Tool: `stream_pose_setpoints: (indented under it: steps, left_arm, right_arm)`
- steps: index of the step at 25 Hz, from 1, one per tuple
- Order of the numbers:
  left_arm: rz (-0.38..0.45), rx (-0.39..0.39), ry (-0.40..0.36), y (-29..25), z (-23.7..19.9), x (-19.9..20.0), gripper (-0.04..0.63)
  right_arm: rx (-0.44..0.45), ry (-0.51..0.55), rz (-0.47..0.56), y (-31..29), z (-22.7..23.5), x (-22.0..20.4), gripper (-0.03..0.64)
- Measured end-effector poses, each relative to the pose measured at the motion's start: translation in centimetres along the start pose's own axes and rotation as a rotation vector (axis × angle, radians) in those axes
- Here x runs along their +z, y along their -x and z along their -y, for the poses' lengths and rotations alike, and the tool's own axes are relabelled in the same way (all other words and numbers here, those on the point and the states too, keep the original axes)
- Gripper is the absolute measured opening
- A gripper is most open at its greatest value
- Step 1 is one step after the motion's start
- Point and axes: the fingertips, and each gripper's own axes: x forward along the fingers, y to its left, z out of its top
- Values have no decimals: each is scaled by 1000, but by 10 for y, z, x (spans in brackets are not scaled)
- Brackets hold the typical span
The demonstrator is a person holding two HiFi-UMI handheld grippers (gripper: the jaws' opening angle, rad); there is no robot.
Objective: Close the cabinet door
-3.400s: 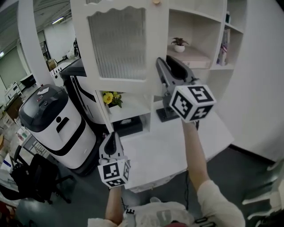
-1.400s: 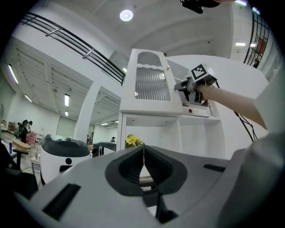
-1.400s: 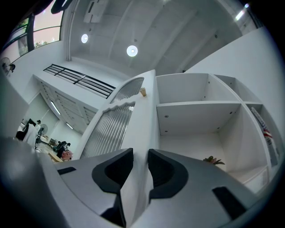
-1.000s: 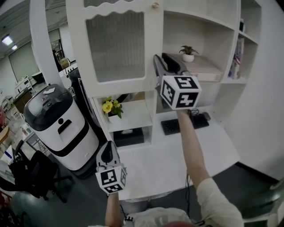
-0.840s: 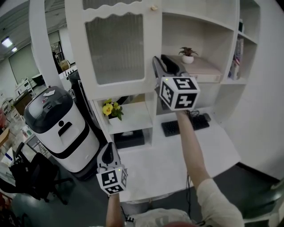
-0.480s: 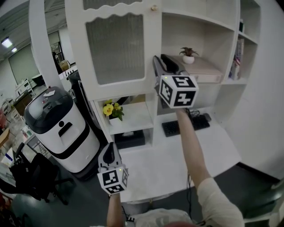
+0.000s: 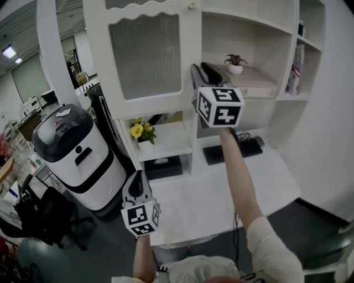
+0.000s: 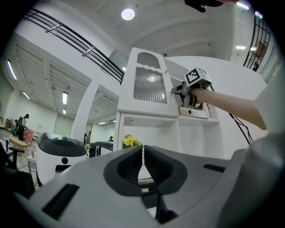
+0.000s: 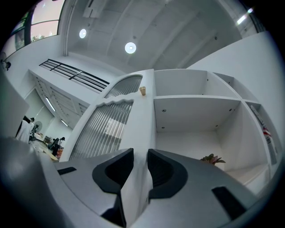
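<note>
Head view: the right gripper (image 7: 200, 69) is raised to the free edge of the cabinet door (image 7: 146, 52), below the door's knob (image 7: 192, 6). Just to this gripper's right lies the open shelf compartment with a potted plant (image 7: 235, 59). The left gripper (image 7: 138, 177) hangs low over the near edge of the table (image 7: 221, 190) and takes no part.

Left gripper view: the left gripper (image 8: 143, 149) is clenched on nothing, its pads meeting. The cabinet stands well beyond it.

Right gripper view: the right gripper (image 9: 140, 156) is grasping the cabinet door (image 9: 109, 129) by its edge, which fills the gap between the pads. The ribbed glass runs off to its left.

The grasp looks made, but the door appears to stand out from the cabinet. Swinging it home and letting go seem to be left.

In the earliest frame this gripper sat lower and to the right of the door's edge. It is now on the edge, and little has shifted over the last second.
</note>
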Motion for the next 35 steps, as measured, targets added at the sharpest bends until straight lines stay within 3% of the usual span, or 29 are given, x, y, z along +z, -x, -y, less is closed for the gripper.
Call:
stream_pose_setpoints:
  steps: [7,14,19,25,35]
  left_arm:
    - [35,-24,-16,8,4,20,6]
    - [66,-50,-21,28,5,35,6]
    - [106,-50,-7,50,3,45,6]
    - [152,-74,3,82,14,47,5]
    - [84,-59,36,103,18,3,5]
  right_arm:
    - [-7,51,-10,19,-5,11,89]
    - [48,99,108,92,-45,46,86]
    - [85,81,176,157,-82,44,26]
    - [75,87,122,219,-115,-11,6]
    - [5,-97,-136,305,-138,-153,6]
